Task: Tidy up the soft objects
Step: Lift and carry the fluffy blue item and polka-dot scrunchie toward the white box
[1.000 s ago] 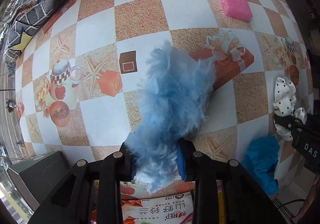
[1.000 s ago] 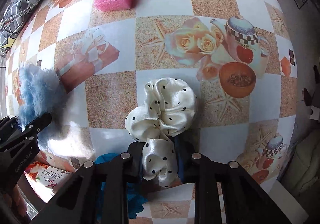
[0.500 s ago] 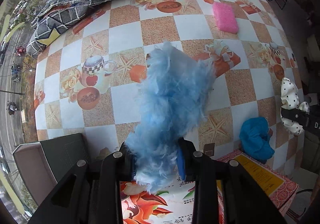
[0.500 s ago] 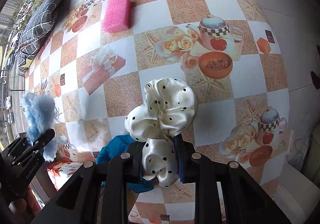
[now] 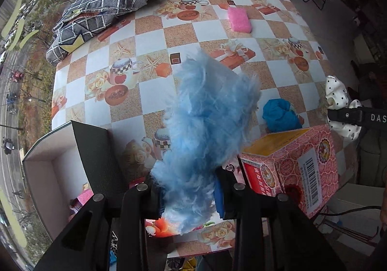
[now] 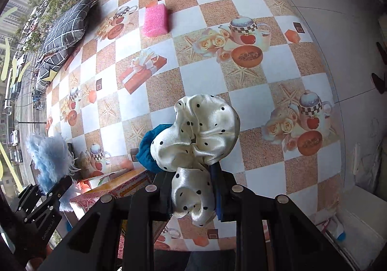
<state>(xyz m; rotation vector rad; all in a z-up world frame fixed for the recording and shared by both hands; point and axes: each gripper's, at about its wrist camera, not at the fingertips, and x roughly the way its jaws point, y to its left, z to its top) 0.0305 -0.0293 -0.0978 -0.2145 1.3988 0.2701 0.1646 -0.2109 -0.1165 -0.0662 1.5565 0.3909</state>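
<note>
Now both grippers have risen well clear of the table [image 5: 212,36]. Left gripper [image 5: 191,194] jaws clamped on blue fluffy piece [image 5: 208,121]; right gripper [image 6: 193,196] jaws clamped on polka-dot scrunchie [image 6: 200,130]. Open box [image 5: 50,169] now visible lower left, likely drop target.

The left gripper [image 5: 191,196] is raised above the near left part of the table, its fingers [image 5: 154,198] pressed against a fluffy blue item [image 5: 205,125] that sticks up between them. The right gripper [image 6: 193,193] is raised at the near right, fingers [image 6: 221,191] clamped on a white dotted scrunchie [image 6: 198,130]. The two grippers are well apart.
</note>
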